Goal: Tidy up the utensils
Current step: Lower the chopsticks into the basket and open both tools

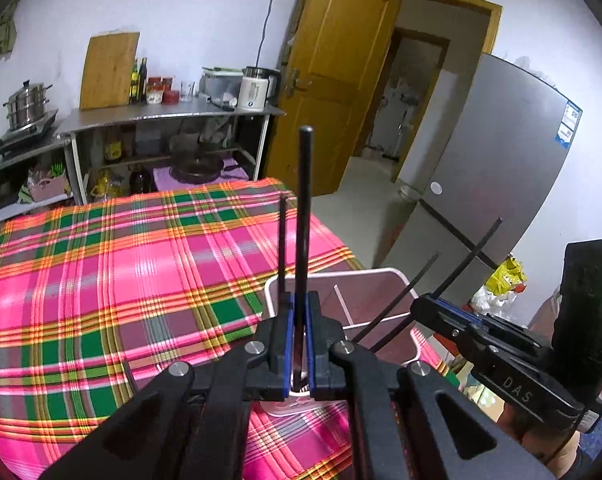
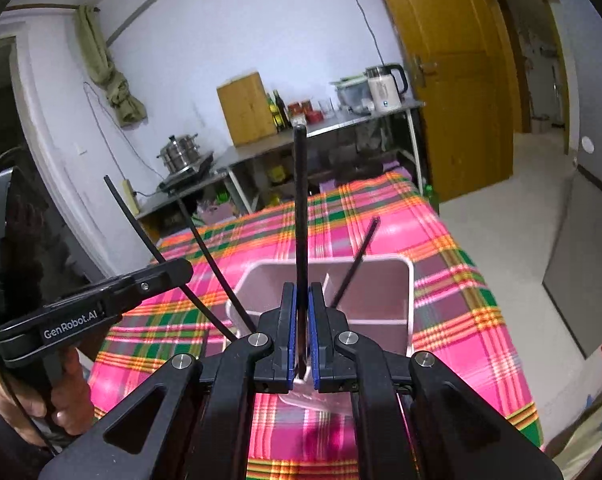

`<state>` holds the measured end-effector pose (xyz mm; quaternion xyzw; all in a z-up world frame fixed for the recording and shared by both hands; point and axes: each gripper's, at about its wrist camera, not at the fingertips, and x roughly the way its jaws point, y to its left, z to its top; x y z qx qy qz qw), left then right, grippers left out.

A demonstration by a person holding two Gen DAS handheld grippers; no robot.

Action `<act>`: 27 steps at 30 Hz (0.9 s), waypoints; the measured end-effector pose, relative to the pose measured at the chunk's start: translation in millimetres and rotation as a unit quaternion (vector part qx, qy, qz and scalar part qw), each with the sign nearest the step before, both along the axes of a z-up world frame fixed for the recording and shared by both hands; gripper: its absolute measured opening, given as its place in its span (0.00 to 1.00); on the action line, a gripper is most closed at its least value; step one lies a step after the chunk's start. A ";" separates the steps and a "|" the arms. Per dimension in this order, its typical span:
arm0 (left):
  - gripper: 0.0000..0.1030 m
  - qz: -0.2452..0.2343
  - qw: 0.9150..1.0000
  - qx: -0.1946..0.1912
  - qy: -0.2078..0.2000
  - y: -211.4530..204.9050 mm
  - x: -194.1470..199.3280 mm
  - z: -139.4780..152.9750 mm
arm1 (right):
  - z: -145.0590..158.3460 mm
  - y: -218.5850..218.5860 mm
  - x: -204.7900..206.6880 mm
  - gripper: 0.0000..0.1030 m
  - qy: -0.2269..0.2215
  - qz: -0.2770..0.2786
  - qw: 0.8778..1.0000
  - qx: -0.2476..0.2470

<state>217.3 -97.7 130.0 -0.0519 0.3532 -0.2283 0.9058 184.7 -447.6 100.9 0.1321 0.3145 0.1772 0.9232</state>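
Observation:
My left gripper (image 1: 299,300) is shut on a pair of black chopsticks (image 1: 303,220) that stand upright above a white divided utensil holder (image 1: 385,274) on the plaid tablecloth (image 1: 141,280). My right gripper (image 2: 302,292) is shut on another pair of black chopsticks (image 2: 300,208) over the same holder (image 2: 410,300). Each gripper shows in the other's view: the right gripper (image 1: 425,304) to the right, the left gripper (image 2: 181,270) to the left, both with their chopsticks angled up.
A steel shelf unit (image 1: 173,114) with a cutting board, bottles, jars and a kettle (image 1: 255,88) stands behind the table. A steel pot (image 1: 27,104) sits at the left. A wooden door (image 1: 333,80) and a grey fridge (image 1: 493,168) are on the right.

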 end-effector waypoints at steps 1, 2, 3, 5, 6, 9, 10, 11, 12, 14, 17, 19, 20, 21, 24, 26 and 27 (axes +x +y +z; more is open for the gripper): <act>0.06 0.002 1.000 0.001 0.004 0.8 0.9 -4.0 | -4.5 -0.3 1.5 0.05 0.007 0.001 1.000 0.001; 0.06 0.004 1.000 0.001 0.008 1.7 1.8 -8.0 | -7.4 -0.4 2.2 0.05 0.010 0.001 1.000 0.001; 0.06 0.006 1.000 0.001 0.011 2.3 2.1 -11.4 | -11.1 -1.2 3.2 0.05 0.015 0.002 1.000 0.003; 0.06 0.008 1.000 0.000 0.015 2.8 2.4 -16.6 | -14.7 0.4 4.0 0.05 0.021 0.005 1.000 0.003; 0.06 0.008 1.000 0.000 0.016 2.6 2.1 -19.1 | -15.2 1.0 4.0 0.05 0.023 0.006 1.000 0.003; 0.06 0.008 1.000 0.000 0.016 2.9 1.3 -22.2 | -15.9 2.7 1.4 0.06 0.022 0.005 1.000 -0.001; 0.07 0.008 1.000 -0.001 0.016 3.0 0.5 -22.1 | -15.6 3.2 -0.7 0.06 0.019 0.005 1.000 -0.002; 0.09 0.007 1.000 -0.002 0.014 3.6 -1.4 -21.8 | -14.2 4.3 -2.2 0.06 0.018 0.003 1.000 -0.001; 0.12 0.007 1.000 -0.005 0.011 5.5 -3.0 -21.4 | -13.4 4.0 -4.3 0.08 0.016 0.002 1.000 0.000; 0.31 0.006 1.000 -0.017 0.003 9.4 -9.7 -20.0 | -11.7 2.1 -10.5 0.13 0.008 -0.002 1.000 0.001; 0.41 0.008 0.999 -0.042 -0.011 17.9 -20.2 -17.5 | -11.2 0.1 -15.7 0.15 0.006 -0.005 1.000 0.001; 0.43 0.010 0.998 -0.056 -0.030 24.5 -30.2 -15.2 | -11.5 -0.8 -22.0 0.15 0.004 -0.007 1.000 0.001; 0.45 0.014 0.998 -0.056 -0.036 27.4 -35.5 -15.1 | -11.6 -1.0 -24.7 0.15 0.002 -0.007 1.000 -0.001; 0.45 0.017 0.997 -0.056 -0.039 30.6 -39.4 -15.5 | -11.8 -1.3 -27.9 0.15 0.000 -0.008 1.000 -0.004; 0.46 0.030 0.997 -0.059 -0.046 41.7 -55.1 -18.9 | -12.3 -0.7 -39.1 0.15 -0.002 -0.003 1.000 -0.006; 0.46 0.038 0.996 -0.056 -0.052 49.9 -65.9 -22.8 | -12.8 1.4 -47.3 0.15 -0.005 0.002 1.000 -0.008; 0.46 0.042 0.996 -0.054 -0.052 54.2 -71.1 -25.2 | -13.5 2.3 -52.0 0.15 -0.006 0.004 1.000 -0.007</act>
